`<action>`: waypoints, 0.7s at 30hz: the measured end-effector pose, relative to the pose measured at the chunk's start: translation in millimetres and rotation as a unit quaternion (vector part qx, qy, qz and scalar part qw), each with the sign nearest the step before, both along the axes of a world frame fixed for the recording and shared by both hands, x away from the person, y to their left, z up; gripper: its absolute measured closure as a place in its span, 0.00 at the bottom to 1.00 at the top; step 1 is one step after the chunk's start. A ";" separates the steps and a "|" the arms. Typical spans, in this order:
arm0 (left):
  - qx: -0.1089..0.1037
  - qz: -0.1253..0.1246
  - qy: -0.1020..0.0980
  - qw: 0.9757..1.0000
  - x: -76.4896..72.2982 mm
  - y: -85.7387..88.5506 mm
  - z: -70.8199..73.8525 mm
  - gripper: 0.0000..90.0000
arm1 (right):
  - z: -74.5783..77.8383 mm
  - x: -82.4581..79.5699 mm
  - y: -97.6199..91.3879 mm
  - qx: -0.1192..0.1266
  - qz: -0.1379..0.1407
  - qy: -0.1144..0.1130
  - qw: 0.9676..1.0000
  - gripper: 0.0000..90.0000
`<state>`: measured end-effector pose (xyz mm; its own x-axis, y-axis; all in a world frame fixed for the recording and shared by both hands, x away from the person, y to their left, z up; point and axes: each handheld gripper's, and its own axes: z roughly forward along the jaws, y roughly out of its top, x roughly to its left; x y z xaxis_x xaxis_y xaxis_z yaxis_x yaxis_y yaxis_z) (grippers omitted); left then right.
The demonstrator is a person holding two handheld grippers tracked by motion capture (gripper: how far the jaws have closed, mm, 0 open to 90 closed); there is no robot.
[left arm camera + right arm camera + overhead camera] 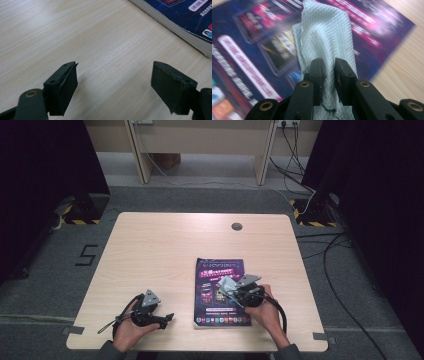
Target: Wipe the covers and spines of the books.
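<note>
At the left of the high view, the left gripper (167,318) is held low over the near part of the light wooden tabletop (150,250), grasped by the person's left hand (131,329). In the left gripper view its jaws are seen spread wide apart, released, with bare wood grain between them and nothing touched. The near edge of a thick magazine (190,35) is seen at the upper right of that view, its page block showing pale under the dark cover.

Further right, the magazine (212,312) is laid flat on the tabletop, purple cover up, closer to the near edge than to the far one. A small round grommet (237,226) is set in the tabletop near the far edge.

Over the magazine's right half, the right gripper (227,289) is carried in the right hand (265,307). Its jaws are clenched on a pale, waffle-textured cloth (325,37), which is pinched between the pads and bunched over the magazine cover. In the high view the cloth (226,283) is seen as a grey-white fold at the gripper's tip.
</note>
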<state>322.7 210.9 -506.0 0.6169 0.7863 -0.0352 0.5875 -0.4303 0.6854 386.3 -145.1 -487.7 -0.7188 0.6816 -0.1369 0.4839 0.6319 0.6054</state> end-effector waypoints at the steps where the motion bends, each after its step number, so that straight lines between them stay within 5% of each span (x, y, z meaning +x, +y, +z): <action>1: 0.000 0.000 0.000 1.000 0.2 -0.2 -0.1 0.23 | 0.0 0.0 0.0 0.000 0.000 0.000 1.000 0.86; 6: 0.001 0.002 0.000 1.000 0.5 0.1 -0.1 0.23 | 0.5 -0.5 -18.1 0.004 -0.021 0.002 1.000 0.86; 11: 0.004 0.001 0.001 1.000 0.9 0.1 -0.2 0.23 | 0.8 -5.5 -16.4 -0.003 -0.019 0.001 1.000 0.86; 21: 0.002 0.011 0.000 1.000 2.4 3.1 -0.7 0.23 | -0.4 -26.8 25.3 0.010 0.049 0.009 0.999 0.86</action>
